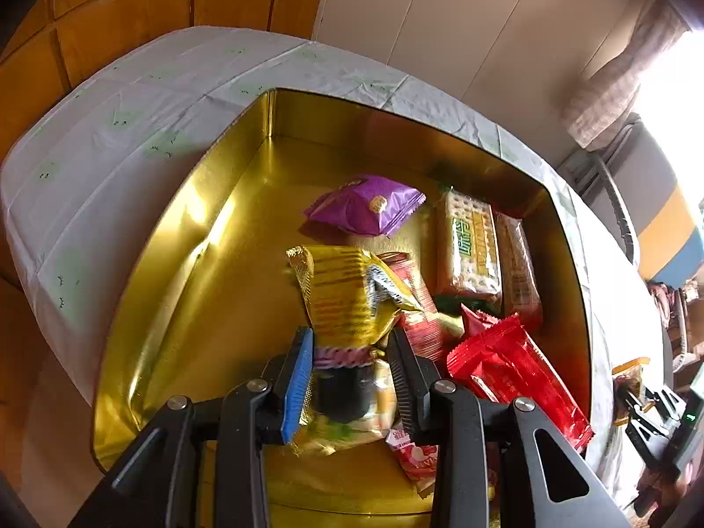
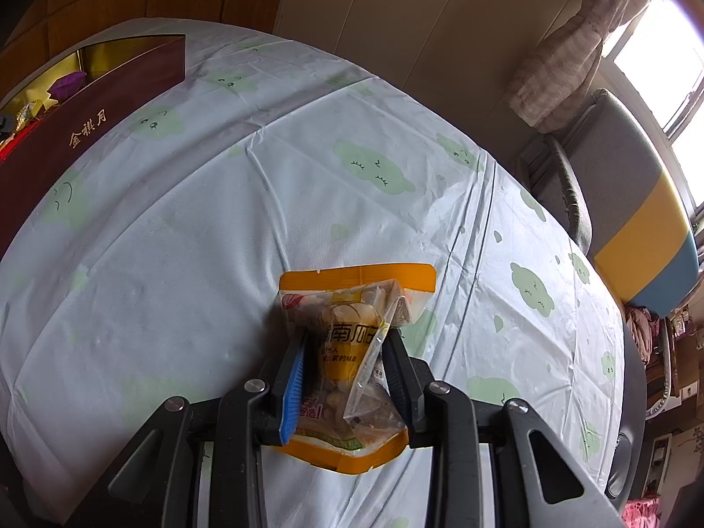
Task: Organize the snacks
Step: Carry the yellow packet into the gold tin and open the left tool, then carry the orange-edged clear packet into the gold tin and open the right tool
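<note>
Hovering over the gold-lined rectangular tin box, the left tool is clenched on a crinkled gold-yellow foil snack packet, gripping it near its lower end so that the packet stands up between the blue-padded finger and the black one. The left tool's opening log barely changes, and the pads press the wrapper on both sides.

Inside the box, a purple pillow-shaped snack pouch lies toward the far wall, apart from the rest. Along the right wall sits a clear-wrapped stack of pale crackers with a green and yellow label, with a second, reddish-wrapped cracker pack just beside it against the wall. A glossy red foil packet lies near the right tool-side corner, and a red and white striped packet shows partly beneath the held gold one. The left half of the box floor is bare gold metal.

Off to the side, the right tool is clamped on a clear snack bag with orange borders and pale round pieces inside, which lies on the worktop's pale blue cloth printed with green bear shapes. The bag is squeezed across its middle, its orange top edge pointing away from the tool. From this view the box's dark brown outer wall with gold lettering stands well apart at the upper left.

A striped grey, yellow and blue chair sits beyond the worktop's edge by the bright window.
</note>
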{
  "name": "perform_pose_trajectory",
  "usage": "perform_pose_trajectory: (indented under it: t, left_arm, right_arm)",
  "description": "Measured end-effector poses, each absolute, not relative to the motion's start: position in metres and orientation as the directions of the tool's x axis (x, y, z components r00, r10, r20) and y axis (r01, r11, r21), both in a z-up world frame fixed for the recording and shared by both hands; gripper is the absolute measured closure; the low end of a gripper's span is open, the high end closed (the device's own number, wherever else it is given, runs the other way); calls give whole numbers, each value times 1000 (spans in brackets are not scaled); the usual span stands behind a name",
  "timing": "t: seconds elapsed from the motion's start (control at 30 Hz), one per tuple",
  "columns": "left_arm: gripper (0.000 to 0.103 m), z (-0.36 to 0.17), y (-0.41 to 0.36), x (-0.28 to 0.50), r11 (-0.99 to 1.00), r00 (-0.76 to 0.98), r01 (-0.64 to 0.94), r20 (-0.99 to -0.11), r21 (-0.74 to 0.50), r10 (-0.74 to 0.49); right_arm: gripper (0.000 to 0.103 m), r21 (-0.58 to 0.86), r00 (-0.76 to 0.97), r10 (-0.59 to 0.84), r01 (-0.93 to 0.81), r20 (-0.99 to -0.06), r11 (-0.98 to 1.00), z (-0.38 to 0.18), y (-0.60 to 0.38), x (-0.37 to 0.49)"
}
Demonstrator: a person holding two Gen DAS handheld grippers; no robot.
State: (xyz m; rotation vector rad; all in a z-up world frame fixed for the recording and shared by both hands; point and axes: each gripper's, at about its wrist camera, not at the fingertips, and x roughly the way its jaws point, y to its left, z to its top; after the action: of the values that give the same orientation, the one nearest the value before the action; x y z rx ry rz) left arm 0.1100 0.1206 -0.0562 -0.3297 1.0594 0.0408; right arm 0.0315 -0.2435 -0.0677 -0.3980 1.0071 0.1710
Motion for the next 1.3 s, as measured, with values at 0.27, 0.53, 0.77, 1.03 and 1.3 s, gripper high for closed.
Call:
perform_pose_trajectory:
  t: [0.27,0.53,0.77,1.03,1.3]
  left_arm:
    - [66,-48,113,90,969,538,-172,-841,-177,-58]
    - [55,-33,87,57,989,621,-116,-784,-90,1]
    - [49,-23,70,45,996,665,-82,-747,-35,29]
    - [46,-24,63,39,997,664,-68,-748,-36,18]
    - [46,-25,64,34,997,671,-82,-740,-14,44]
  right_arm:
    - [69,-251,532,-48,-316,-846,915,-68,-243,31]
    - [69,-255,536,-54,-308,-842,917,-69,-241,30]
    - [69,-266,541,-65,-302,-839,916,-69,-240,29]
    - [69,-262,539,-63,-302,-840,917,-69,-240,29]
    - [69,-251,536,-54,-302,-843,920,-69,-242,30]
